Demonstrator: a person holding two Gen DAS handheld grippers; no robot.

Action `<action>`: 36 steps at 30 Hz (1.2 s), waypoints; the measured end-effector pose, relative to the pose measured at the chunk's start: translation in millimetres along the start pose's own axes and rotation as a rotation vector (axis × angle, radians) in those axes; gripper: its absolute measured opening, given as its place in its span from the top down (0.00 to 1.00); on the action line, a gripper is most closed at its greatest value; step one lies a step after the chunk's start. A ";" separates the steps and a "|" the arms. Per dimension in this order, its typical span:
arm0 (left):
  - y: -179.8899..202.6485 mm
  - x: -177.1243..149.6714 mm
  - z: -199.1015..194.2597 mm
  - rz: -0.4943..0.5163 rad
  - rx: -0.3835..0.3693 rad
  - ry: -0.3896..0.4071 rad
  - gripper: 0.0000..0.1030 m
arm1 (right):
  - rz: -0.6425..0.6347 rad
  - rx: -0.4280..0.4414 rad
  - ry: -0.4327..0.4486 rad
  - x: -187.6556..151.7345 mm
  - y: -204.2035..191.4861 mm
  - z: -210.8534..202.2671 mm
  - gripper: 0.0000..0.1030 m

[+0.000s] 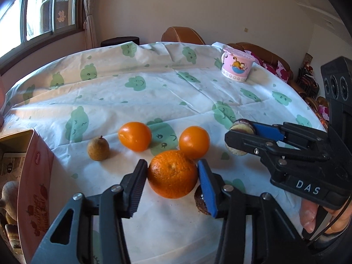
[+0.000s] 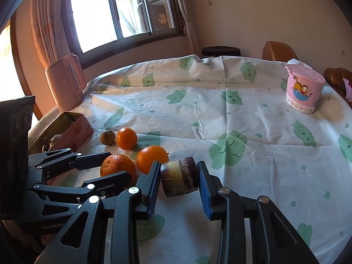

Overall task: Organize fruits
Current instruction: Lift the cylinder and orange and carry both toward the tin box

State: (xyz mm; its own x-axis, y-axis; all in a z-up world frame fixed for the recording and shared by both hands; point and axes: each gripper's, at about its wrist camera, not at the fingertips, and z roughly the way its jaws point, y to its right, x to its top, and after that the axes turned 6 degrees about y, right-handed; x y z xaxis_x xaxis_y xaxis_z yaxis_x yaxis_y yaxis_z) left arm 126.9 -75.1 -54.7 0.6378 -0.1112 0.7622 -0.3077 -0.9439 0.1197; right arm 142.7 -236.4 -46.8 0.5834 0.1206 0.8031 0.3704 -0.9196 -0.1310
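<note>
The left gripper (image 1: 172, 176) clasps the large rough orange (image 1: 172, 174) on the tablecloth (image 1: 154, 92), pads pressed to both its sides. Two smooth oranges (image 1: 135, 135) sit at eleven and one o'clock from it, a brown fruit (image 1: 98, 148) further toward ten. At three o'clock, the right gripper (image 2: 178, 177) pinches a short purplish cylinder (image 2: 179, 176), possibly sugarcane. The pink tin (image 1: 33, 187) stands at nine.

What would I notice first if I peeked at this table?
Probably the big orange, sitting right between the fingers of the left gripper. Just behind it lie two smaller oranges and a little brown fruit. Off to the right, the right gripper squeezes a short piece of sugarcane.
</note>
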 end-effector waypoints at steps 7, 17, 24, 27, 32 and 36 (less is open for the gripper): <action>-11.1 0.5 -9.2 -0.055 0.022 0.051 0.52 | -0.018 0.005 0.027 -0.1 -4.3 -5.2 0.66; -11.0 1.3 -21.8 -0.050 0.073 0.126 0.52 | -0.052 0.017 0.069 -0.3 -11.3 -13.2 0.66; -8.9 0.7 -29.8 -0.041 0.102 0.166 0.52 | -0.074 0.025 0.103 -0.5 -15.2 -19.8 0.66; -7.3 0.2 -32.9 -0.033 0.111 0.182 0.52 | -0.079 0.027 0.115 -0.6 -15.8 -21.9 0.66; -5.7 0.5 -36.1 -0.026 0.130 0.201 0.52 | -0.086 0.029 0.137 -0.7 -17.3 -25.8 0.66; -6.2 0.0 -37.5 -0.029 0.135 0.208 0.52 | -0.088 0.029 0.147 -1.5 -17.2 -27.2 0.66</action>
State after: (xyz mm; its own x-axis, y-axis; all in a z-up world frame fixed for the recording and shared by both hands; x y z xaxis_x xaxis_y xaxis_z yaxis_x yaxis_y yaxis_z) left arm 102.3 -57.5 -31.6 0.4813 -0.0301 0.8761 -0.1856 -0.9803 0.0683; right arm 115.9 -230.9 -29.9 0.4367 0.1418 0.8884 0.4375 -0.8963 -0.0720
